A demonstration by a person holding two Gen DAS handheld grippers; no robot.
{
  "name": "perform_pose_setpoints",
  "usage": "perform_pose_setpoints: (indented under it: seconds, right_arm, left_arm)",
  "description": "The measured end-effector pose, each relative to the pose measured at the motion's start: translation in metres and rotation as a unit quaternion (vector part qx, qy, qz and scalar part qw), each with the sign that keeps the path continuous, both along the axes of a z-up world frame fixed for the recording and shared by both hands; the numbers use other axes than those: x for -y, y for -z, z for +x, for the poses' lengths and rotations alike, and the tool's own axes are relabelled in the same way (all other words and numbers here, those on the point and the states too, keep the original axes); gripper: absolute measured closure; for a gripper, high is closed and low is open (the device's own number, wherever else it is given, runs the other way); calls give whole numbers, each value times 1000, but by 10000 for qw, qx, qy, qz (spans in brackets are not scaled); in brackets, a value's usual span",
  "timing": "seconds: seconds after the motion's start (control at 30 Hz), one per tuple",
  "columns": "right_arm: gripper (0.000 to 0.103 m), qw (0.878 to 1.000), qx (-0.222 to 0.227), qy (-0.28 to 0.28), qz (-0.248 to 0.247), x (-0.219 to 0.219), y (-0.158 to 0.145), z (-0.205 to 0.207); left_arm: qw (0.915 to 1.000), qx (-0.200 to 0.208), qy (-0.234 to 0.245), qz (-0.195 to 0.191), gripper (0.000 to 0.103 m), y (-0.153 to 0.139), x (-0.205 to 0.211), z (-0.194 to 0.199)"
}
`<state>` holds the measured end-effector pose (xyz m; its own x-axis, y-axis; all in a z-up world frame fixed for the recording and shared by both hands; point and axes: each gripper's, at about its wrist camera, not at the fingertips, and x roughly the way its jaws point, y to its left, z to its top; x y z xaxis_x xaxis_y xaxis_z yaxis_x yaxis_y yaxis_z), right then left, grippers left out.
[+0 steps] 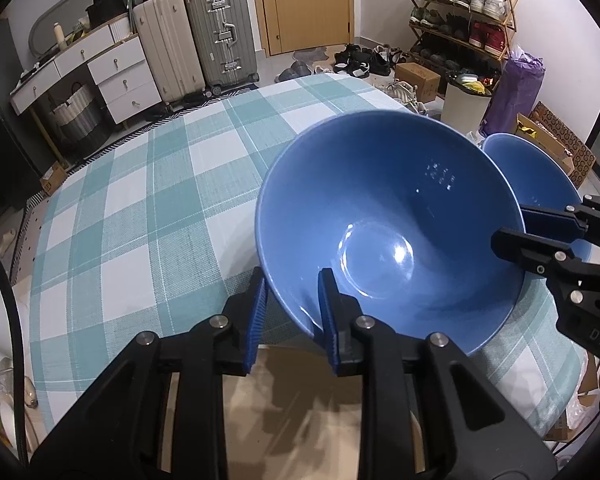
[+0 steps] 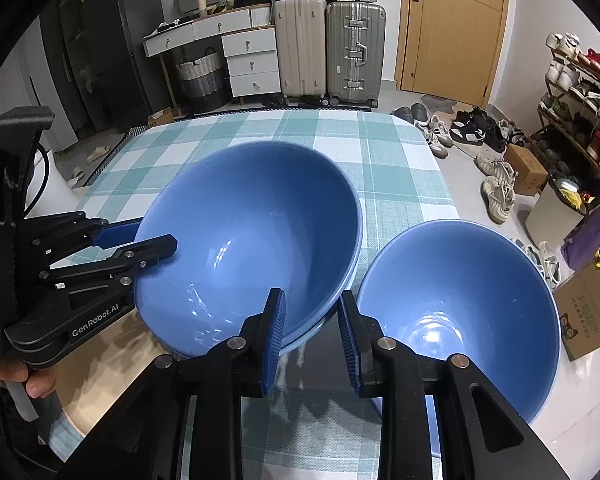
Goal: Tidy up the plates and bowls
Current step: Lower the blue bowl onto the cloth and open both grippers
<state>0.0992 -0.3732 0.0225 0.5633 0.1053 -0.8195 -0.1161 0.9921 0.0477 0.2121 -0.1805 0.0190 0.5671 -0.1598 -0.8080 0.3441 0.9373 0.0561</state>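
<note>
The big blue bowl [image 2: 252, 240] sits nested on another bowl on the checked tablecloth [image 1: 140, 200]. The left gripper [image 1: 292, 312] straddles its near rim, pads slightly apart. The right gripper [image 2: 312, 336] straddles its right rim, loose. A smaller bowl [image 2: 460, 304] stands just right of it.

Left gripper [image 1: 292, 280] and right gripper [image 2: 311, 306] angle downward, jaws slightly parted (2 rims straddled).
</note>
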Motion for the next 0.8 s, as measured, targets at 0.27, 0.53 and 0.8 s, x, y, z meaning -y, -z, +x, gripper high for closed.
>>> perform_pose_setpoints:
  seconds: [0.27,0.53,0.8]
  right_arm:
    - [74,9999,-40,67,121,4,1,1]
    - [73,9998,48,101,160,6,-3,-2]
    - [58,9990,168,172,376,11,-8,-17]
  left_arm:
    - [9999,-77,-8,-93,81,3,0,3]
    - [9994,-245,-35,-261,81,5,-2,7]
    - [9984,-133,-85,-536,59,-14,-12,2]
